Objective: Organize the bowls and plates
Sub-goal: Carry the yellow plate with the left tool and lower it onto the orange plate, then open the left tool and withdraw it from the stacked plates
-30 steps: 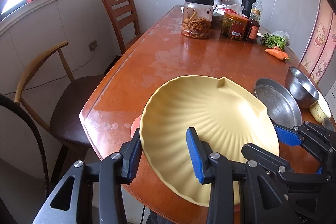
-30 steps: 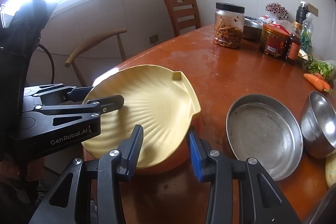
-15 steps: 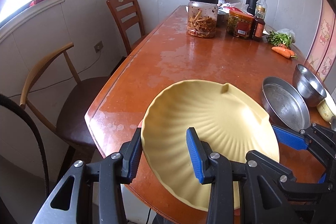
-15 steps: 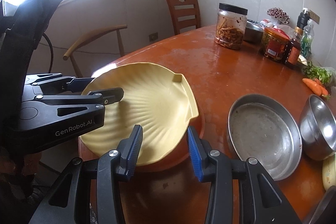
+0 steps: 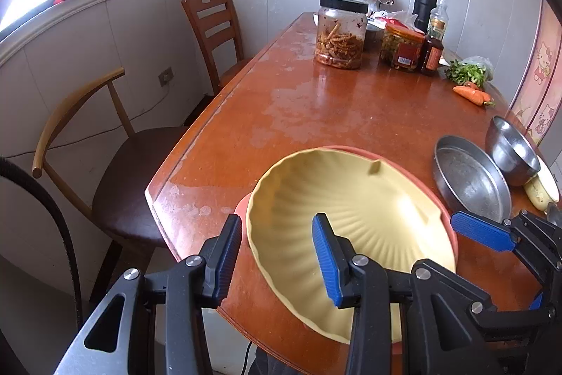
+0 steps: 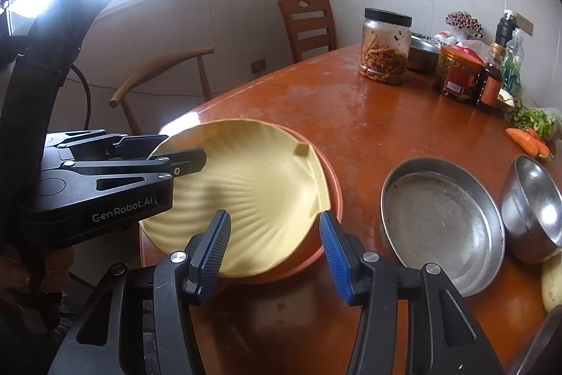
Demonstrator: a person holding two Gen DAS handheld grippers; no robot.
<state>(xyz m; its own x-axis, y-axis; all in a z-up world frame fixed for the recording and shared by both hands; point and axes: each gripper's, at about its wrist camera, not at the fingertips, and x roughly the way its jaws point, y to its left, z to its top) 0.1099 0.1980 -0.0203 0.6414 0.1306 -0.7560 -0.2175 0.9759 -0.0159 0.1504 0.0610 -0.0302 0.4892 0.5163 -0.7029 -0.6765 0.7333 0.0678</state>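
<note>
Left wrist view
- yellow shell plate (image 5: 351, 220): sits on salmon plate (image 5: 451, 236) at near table (image 5: 316, 115) edge
- left gripper (image 5: 277, 252): jaws partly apart, straddling the yellow rim; whether the pads press it I cannot tell
- metal pan (image 5: 470, 178), steel bowl (image 5: 511, 152): right of plates

Right wrist view
- right gripper (image 6: 275, 243): jaws opening, plate edges between them, pads clear
- yellow shell plate (image 6: 253, 192): nested in salmon plate (image 6: 332, 195)
- metal pan (image 6: 440, 217): just right, apart
</note>
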